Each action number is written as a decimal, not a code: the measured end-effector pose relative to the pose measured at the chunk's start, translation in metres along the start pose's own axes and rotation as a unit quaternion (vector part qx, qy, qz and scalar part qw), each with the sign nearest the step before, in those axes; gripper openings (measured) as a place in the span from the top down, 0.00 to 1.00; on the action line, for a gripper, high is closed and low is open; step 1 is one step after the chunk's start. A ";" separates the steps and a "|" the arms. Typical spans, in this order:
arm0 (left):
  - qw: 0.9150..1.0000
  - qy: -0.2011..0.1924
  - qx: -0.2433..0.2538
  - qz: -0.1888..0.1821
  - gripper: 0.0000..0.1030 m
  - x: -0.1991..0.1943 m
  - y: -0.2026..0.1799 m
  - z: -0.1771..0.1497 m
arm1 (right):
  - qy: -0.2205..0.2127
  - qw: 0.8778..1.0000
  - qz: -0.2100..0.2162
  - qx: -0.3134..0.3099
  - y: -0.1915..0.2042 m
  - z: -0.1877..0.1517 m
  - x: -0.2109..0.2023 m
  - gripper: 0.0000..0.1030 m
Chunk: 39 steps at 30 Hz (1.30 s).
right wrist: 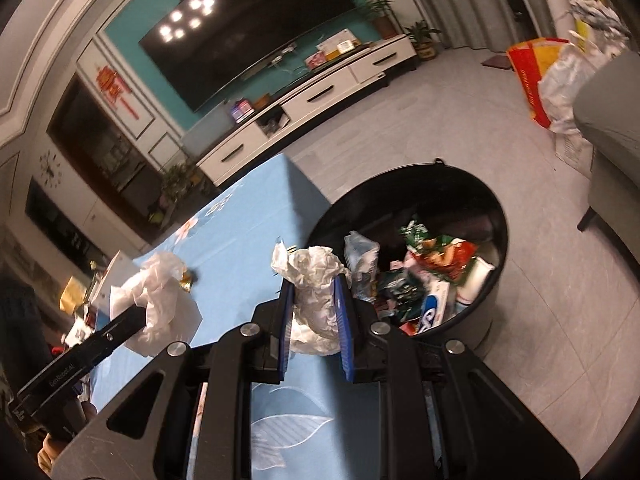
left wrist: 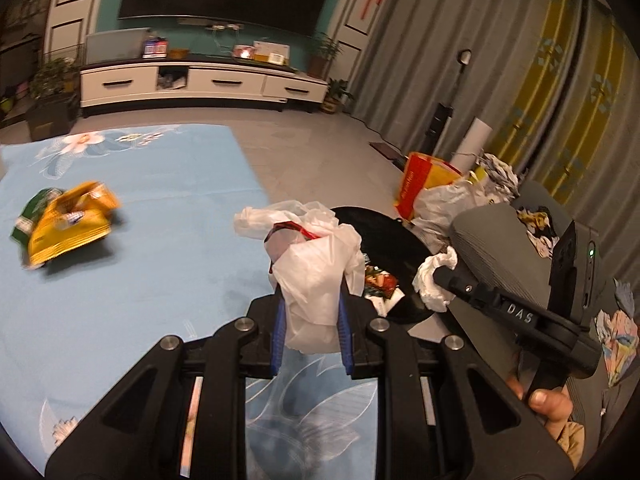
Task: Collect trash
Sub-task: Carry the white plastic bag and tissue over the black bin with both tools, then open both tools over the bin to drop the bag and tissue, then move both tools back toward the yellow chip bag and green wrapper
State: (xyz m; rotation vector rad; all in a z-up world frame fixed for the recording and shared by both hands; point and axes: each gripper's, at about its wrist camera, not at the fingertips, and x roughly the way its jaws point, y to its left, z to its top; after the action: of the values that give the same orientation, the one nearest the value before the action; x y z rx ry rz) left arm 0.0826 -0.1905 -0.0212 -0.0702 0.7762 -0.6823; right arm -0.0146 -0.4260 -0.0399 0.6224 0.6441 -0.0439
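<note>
**Both claws loaded beside the bin**

The left gripper [left wrist: 311,304] is clamped on a white plastic bag [left wrist: 316,256], which stands up and forward from between the blue pads. The right gripper [right wrist: 316,308] pinches a crumpled paper wad [right wrist: 314,280], a shapeless lump without a clear long axis. Both hang over the blue tablecloth [left wrist: 160,200] edge, near the black trash bin [right wrist: 472,184]. A yellow snack wrapper [left wrist: 68,224] lies well apart.
</note>
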 end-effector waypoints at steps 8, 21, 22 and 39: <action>0.998 0.041 0.025 -0.042 0.77 0.060 -0.035 0.019 | -0.002 0.999 -0.015 0.029 -0.028 0.007 0.011 0.79; 0.995 0.083 0.043 -0.035 0.47 0.128 -0.058 0.023 | 0.005 0.998 -0.037 0.052 -0.052 0.023 0.037 0.63; 0.995 0.084 0.040 -0.036 0.44 0.129 -0.058 0.024 | 0.006 0.998 -0.035 0.059 -0.054 0.023 0.037 0.60; 0.996 0.055 -0.030 0.070 0.14 0.038 0.028 -0.009 | 0.031 0.999 -0.025 0.031 -0.012 0.007 0.019 0.43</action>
State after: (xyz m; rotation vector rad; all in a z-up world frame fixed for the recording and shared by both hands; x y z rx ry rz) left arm 0.1113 -0.1895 -0.0603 -0.0315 0.8983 -0.5327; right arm 0.0014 -0.4364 -0.0525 0.6686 0.7204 -0.0925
